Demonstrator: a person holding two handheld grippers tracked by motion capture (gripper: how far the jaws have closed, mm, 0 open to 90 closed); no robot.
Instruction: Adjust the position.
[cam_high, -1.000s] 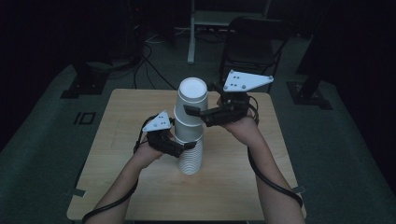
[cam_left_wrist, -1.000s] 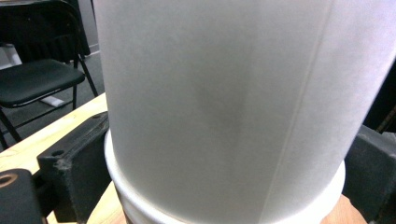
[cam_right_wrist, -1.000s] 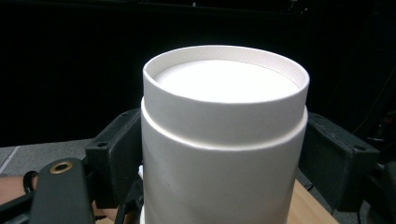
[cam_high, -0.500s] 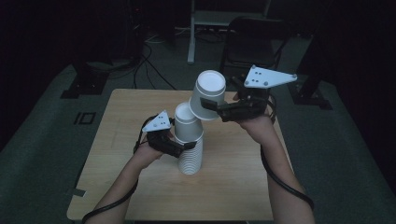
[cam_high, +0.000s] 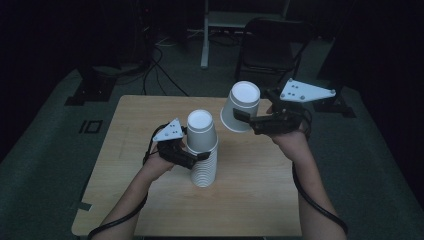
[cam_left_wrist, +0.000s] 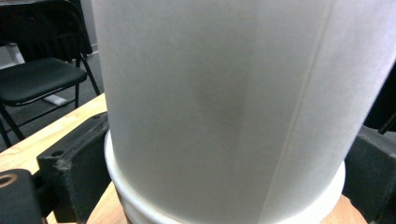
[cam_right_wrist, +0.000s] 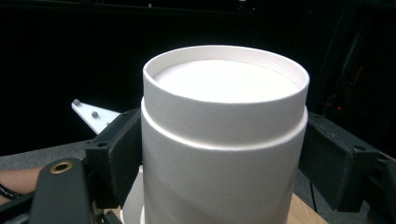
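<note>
From the high view, your left gripper (cam_high: 196, 156) is clamped on the tall stack of upturned white paper cups (cam_high: 202, 155), which stands near the middle of the light wooden table (cam_high: 250, 200). Your right gripper (cam_high: 245, 119) holds a single upturned white paper cup (cam_high: 241, 106) in the air, tilted, up and to the right of the stack and clear of it.

In the left gripper view, both black jaws press the stack's (cam_left_wrist: 224, 112) sides just above a rolled rim.

In the right gripper view, your jaws grip the single cup (cam_right_wrist: 224, 135) on either side, base upward.
</note>
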